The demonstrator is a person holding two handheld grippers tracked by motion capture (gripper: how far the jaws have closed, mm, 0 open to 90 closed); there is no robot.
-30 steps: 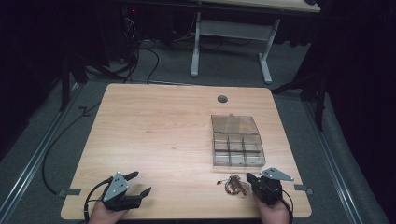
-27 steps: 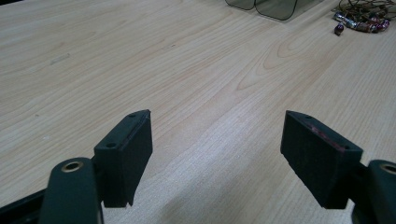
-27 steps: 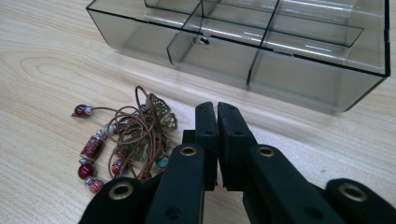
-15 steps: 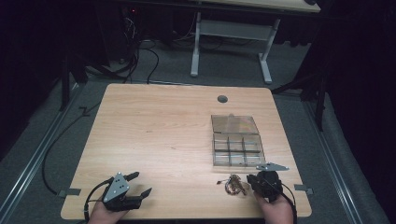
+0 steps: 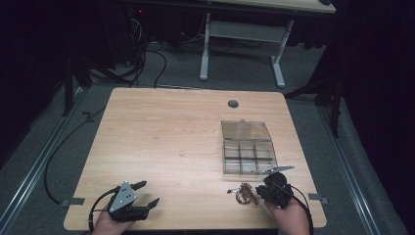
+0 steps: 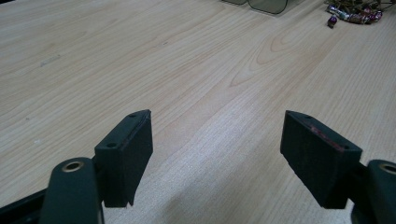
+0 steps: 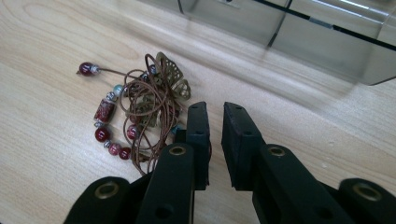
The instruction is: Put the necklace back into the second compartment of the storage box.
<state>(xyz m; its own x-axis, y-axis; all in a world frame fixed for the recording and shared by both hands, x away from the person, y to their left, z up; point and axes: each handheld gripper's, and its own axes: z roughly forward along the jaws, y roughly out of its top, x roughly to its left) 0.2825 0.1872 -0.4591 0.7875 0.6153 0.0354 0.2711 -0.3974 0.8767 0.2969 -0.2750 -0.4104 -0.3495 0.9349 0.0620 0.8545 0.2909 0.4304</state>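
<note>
A tangle of brown cord, red and grey beads and brass filigree charms, a bracelet [image 7: 135, 112], lies on the wooden table [image 5: 166, 142] near its front right edge. In the high view the bracelet [image 5: 243, 194] sits just left of my right gripper [image 5: 262, 191]. In the right gripper view my right gripper [image 7: 215, 126] is shut with only a slit between its jaws, and its left jaw is at the cord's edge. A clear compartment box [image 5: 247, 147] with its lid folded back stands just beyond. My left gripper [image 5: 147, 193] rests open at the front left, and its view shows the left gripper [image 6: 217, 154] holding nothing.
The box's clear wall [image 7: 299, 37] rises close ahead of the right jaws. A round cable hole [image 5: 233, 104] sits near the table's far edge. Cables trail off the table's front left corner. Bare wood spreads across the left and middle.
My right gripper has shifted slightly left toward the bracelet and turned, its grey plate swinging up toward the box. The left gripper has stayed put.
</note>
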